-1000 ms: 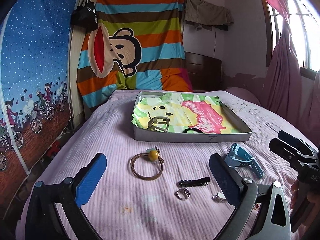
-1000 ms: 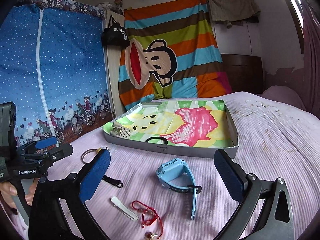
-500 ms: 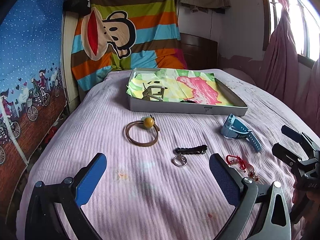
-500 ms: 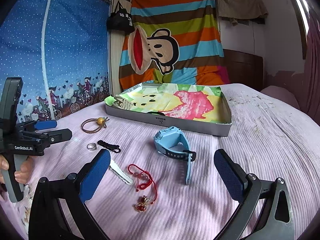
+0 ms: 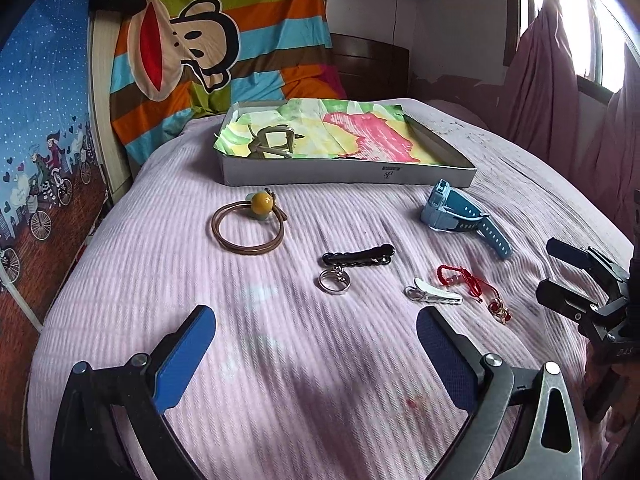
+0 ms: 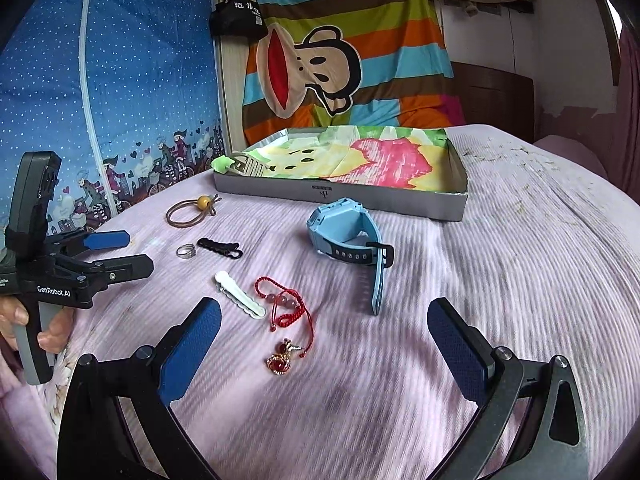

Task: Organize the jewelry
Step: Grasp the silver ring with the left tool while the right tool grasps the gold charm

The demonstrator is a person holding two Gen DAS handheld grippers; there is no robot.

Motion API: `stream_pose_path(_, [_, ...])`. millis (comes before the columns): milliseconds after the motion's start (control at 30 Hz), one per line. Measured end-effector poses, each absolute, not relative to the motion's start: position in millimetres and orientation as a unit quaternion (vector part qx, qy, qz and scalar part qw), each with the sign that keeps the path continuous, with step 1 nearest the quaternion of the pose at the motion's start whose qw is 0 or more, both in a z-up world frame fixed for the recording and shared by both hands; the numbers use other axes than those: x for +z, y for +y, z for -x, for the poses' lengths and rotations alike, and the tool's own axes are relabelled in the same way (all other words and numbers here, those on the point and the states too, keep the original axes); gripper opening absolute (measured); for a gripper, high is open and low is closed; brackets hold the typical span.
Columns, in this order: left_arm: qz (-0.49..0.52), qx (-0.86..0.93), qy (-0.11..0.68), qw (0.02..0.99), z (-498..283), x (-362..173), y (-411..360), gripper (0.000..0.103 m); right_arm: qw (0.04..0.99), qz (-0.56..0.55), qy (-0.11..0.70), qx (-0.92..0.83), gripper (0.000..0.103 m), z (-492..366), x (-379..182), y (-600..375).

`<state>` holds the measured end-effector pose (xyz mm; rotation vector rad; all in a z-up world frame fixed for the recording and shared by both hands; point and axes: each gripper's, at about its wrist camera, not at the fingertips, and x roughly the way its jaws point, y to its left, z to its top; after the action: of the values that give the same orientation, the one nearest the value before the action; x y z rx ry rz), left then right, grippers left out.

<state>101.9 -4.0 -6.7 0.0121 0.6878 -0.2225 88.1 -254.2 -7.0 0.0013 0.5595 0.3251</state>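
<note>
Blue watch, red beaded cord, silver ring

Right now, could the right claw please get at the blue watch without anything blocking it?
Probably yes: the right claw is open, and the blue watch lies ahead on bare bedspread, outside the tray.

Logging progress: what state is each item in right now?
Left hand-held gripper: open, empty.
Right hand-held gripper: open, empty.
Shallow grey cardboard tray: open-topped, holds an olive claw clip.
Light-blue plastic watch: on the bed, strap unbuckled.
Silver ring: on the bed.
</note>
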Motion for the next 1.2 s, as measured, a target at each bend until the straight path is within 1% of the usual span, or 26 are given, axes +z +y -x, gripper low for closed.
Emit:
stream_pose_path(33, [-0.01, -0.113, 0.339, 0.934, -102, -7, -6, 0.096, 0.947, 0.001, 0.279, 0.162, 0.096, -88, -9, -253])
stream_pose_path(100, [-0.016, -0.118, 0.345, 0.931, -104, -9, -10, 0.091, 0.943, 0.005, 0.288, 0.166, 0.081, -90, -12, -250])
stream_pose_path(200, [-0.022, -0.123, 0.354, 0.927, -107, -12, -13, 0.083, 0.937, 0.011, 0.303, 0.176, 0.07, -92, -18, -245])
stream_pose_path(233, [-0.023, -0.125, 0.357, 0.925, -108, -12, -14, 0.082, 0.934, 0.012, 0.309, 0.18, 0.068, -93, -19, -244])
stream_pose_path(300, [-0.024, -0.129, 0.363, 0.923, -111, -13, -16, 0.078, 0.929, 0.015, 0.319, 0.189, 0.058, -93, -22, -241])
stream_pose_path(333, [-0.025, -0.131, 0.366, 0.921, -112, -14, -16, 0.077, 0.927, 0.018, 0.322, 0.193, 0.055, -93, -24, -240])
stream_pose_path(467, [-0.028, -0.14, 0.375, 0.916, -117, -15, -20, 0.071, 0.919, 0.03, 0.334, 0.207, 0.037, -91, -28, -232])
stream_pose_path(633, [-0.031, -0.142, 0.383, 0.912, -126, -17, -24, 0.063, 0.912, 0.036, 0.348, 0.213, 0.029, -91, -33, -227])
stream_pose_path(733, [-0.028, -0.141, 0.386, 0.911, -132, -18, -24, 0.06, 0.908, 0.032, 0.357, 0.215, 0.024, -93, -35, -227])
stream_pose_path(800, [-0.024, -0.141, 0.387, 0.911, -135, -19, -23, 0.056, 0.906, 0.028, 0.362, 0.215, 0.019, -94, -37, -228])
stream_pose_path(867, [-0.02, -0.14, 0.388, 0.911, -138, -20, -23, 0.053, 0.904, 0.022, 0.367, 0.218, 0.017, -95, -38, -228])
stream_pose_path(967, [-0.018, -0.14, 0.39, 0.91, -139, -21, -23, 0.046, 0.902, 0.013, 0.37, 0.223, 0.014, -95, -40, -228])
stream_pose_path(1033, [-0.017, -0.137, 0.391, 0.91, -141, -22, -23, 0.039, 0.901, 0.01, 0.371, 0.225, 0.014, -95, -40, -228])
stream_pose_path(1167, [-0.016, -0.128, 0.39, 0.912, -142, -24, -23, 0.029, 0.901, 0.008, 0.37, 0.228, 0.013, -95, -40, -227])
stream_pose_path(1200, [-0.018, -0.125, 0.39, 0.912, -142, -24, -24, 0.025, 0.901, 0.008, 0.369, 0.229, 0.013, -95, -40, -226])
